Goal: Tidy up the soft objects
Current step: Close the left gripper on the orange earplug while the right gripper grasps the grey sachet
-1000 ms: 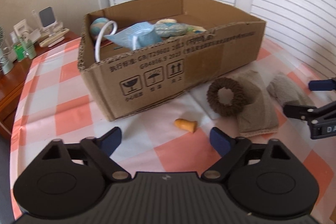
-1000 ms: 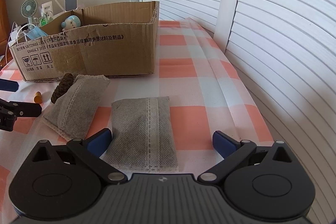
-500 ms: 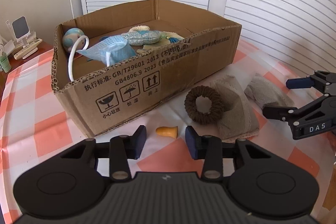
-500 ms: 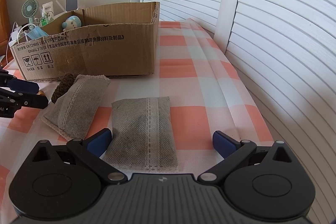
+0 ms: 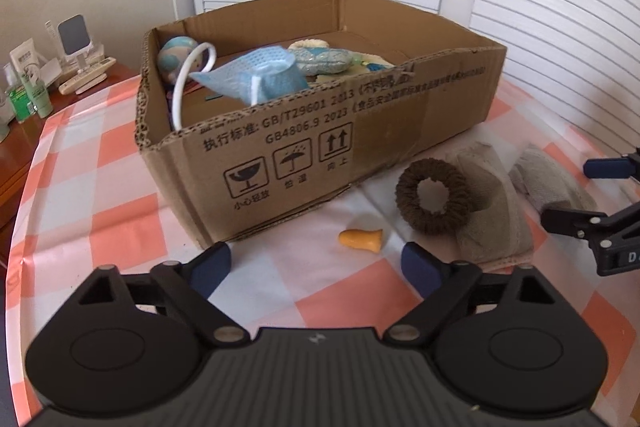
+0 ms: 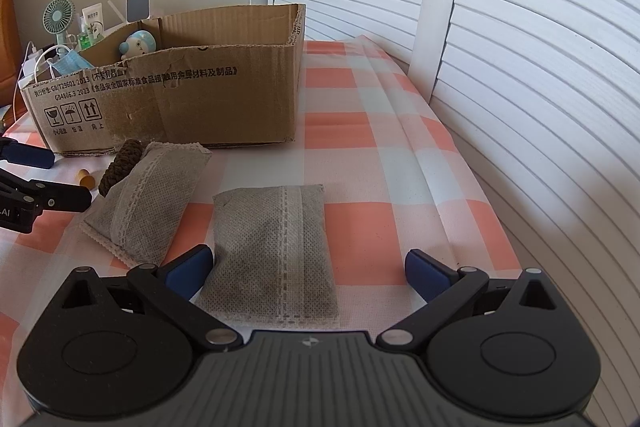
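A cardboard box holds a blue face mask, a round toy and other soft items; it also shows in the right wrist view. On the checked cloth lie an orange earplug, a brown scrunchie and two grey sachets. My left gripper is open and empty, just short of the earplug. My right gripper is open and empty, its jaws either side of the near sachet.
A side table at the left holds bottles, a small fan and a phone stand. White louvred shutters run along the back and right. The table edge falls away at the right.
My left gripper narrowed half a second ago and has now opened wide again, staying just short of the earplug. The right gripper has not moved.
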Demonstrator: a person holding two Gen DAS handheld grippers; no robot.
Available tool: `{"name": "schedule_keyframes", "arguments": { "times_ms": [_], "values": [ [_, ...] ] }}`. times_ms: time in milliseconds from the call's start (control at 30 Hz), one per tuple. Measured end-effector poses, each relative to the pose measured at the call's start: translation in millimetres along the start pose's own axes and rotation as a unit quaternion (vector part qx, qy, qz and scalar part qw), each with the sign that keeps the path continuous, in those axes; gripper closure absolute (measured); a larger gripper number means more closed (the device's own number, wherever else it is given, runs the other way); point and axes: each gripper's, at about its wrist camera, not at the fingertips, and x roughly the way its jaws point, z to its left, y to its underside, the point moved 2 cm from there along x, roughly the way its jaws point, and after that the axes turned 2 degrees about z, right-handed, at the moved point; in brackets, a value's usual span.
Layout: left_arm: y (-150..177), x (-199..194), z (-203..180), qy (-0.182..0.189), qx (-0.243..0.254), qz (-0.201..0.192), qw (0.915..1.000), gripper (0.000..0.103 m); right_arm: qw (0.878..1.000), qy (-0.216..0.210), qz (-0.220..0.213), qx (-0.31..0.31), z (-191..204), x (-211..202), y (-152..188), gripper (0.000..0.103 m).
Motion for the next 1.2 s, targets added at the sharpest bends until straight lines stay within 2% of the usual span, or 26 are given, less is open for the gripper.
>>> {"name": "schedule_keyframes", "arguments": {
  "times_ms": [33, 133, 233, 300, 367, 433, 600, 667, 733, 967, 1200],
  "values": [
    [0.0, 0.5, 0.8, -0.002, -0.004, 0.003, 1.0000, 0.004, 1.000, 0.000, 0.000, 0.000, -0.1, -0.1, 0.1, 0.000],
    [0.4, -1.2, 0.4, 0.003, -0.001, 0.002, 1.0000, 0.004, 1.000, -0.001, 0.000, -0.001, 0.0, -0.4, 0.2, 0.000],
    [0.0, -4.9, -4.5, 0.011, 0.015, -0.004, 0.9998, 0.010, 1.000, -0.002, -0.001, -0.001, -0.1, -1.0, 0.4, 0.000],
    [-1.6, -6.1, -6.9, 0.014, 0.021, -0.006, 0.9996, 0.021, 1.000, -0.002, -0.002, -0.001, 0.0, -1.1, 0.4, 0.000],
    [-3.7, -7.1, -8.8, 0.018, 0.019, -0.007, 0.9996, 0.042, 1.000, -0.002, -0.002, -0.001, 0.0, -1.2, 0.6, 0.000],
    [-4.7, -7.2, -10.6, 0.023, 0.019, -0.009, 0.9995, 0.053, 1.000, -0.002, -0.003, -0.002, -0.1, -1.3, 0.7, 0.000],
    [-6.2, -5.0, -16.8, 0.032, 0.026, -0.015, 0.9990, 0.069, 1.000, -0.004, -0.004, -0.003, -0.4, -1.0, 0.6, 0.000],
    [-6.4, -5.2, -17.6, 0.039, 0.026, -0.015, 0.9988, 0.078, 1.000, -0.005, -0.005, -0.004, -0.5, -1.1, 0.8, 0.000],
    [-6.0, -6.0, -19.1, 0.041, 0.029, -0.016, 0.9986, 0.082, 1.000, -0.007, -0.005, -0.006, -0.7, -1.4, 1.1, 0.000],
    [-5.3, -6.5, -19.3, 0.041, 0.024, -0.017, 0.9987, 0.082, 1.000, -0.015, -0.008, -0.021, 1.2, -3.0, 1.9, 0.000],
    [-5.3, -6.1, -18.7, 0.042, 0.023, -0.016, 0.9987, 0.082, 0.998, -0.034, -0.022, -0.053, 8.8, -6.2, 0.0, 0.021]
  ]
}}
